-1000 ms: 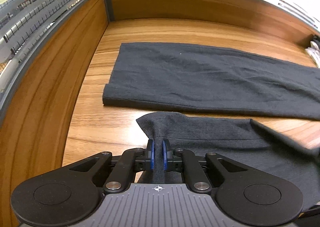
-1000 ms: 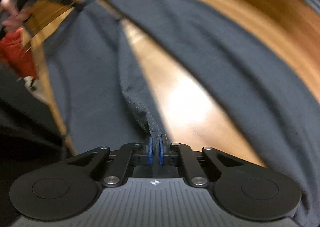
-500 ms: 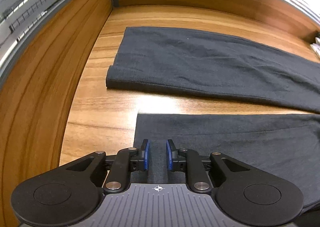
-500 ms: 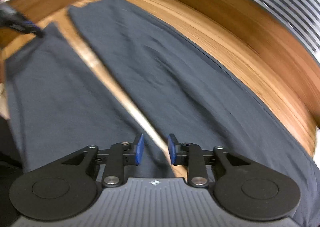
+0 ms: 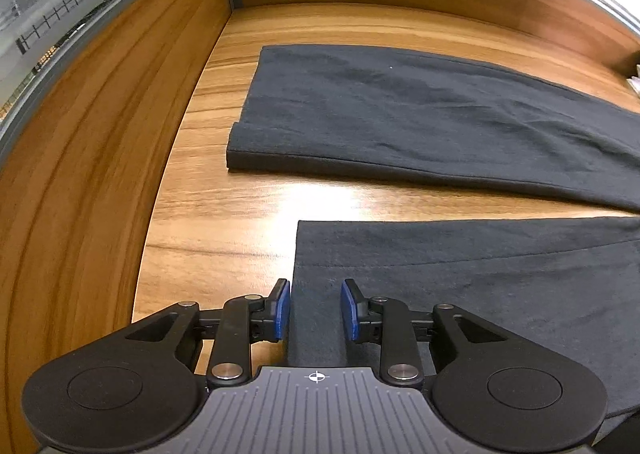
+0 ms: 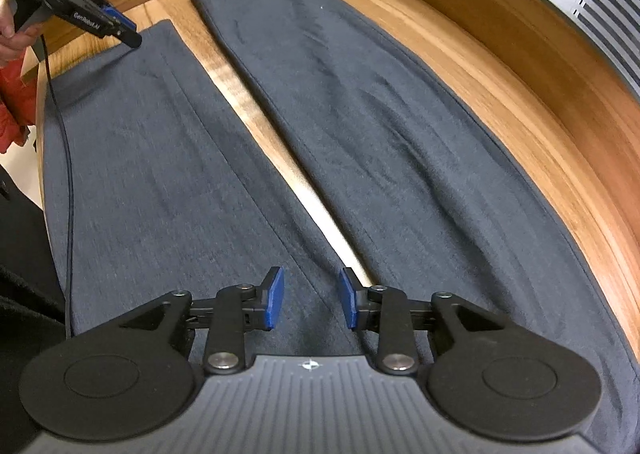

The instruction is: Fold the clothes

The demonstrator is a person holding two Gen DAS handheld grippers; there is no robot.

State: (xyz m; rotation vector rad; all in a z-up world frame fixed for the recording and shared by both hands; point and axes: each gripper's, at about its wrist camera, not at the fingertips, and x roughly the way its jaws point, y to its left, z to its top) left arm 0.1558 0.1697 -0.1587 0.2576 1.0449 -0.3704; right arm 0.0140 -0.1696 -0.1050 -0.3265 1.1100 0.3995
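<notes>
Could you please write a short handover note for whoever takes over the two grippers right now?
Left gripper: jaws opening, nothing pinched, over the cuff end of the near trouser leg.
Right gripper: jaws opening, nothing pinched, over the same leg's inner edge, further along it.
Things: dark trousers spread on the wooden table; far trouser leg lies flat, a strip of bare wood between the legs.
Done: both legs laid out flat.
Left: no fold made yet; probably bring one leg over the other, then fold along the length.

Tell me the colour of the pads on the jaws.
Blue pads on black linkages; clearest in the left wrist view.
</notes>
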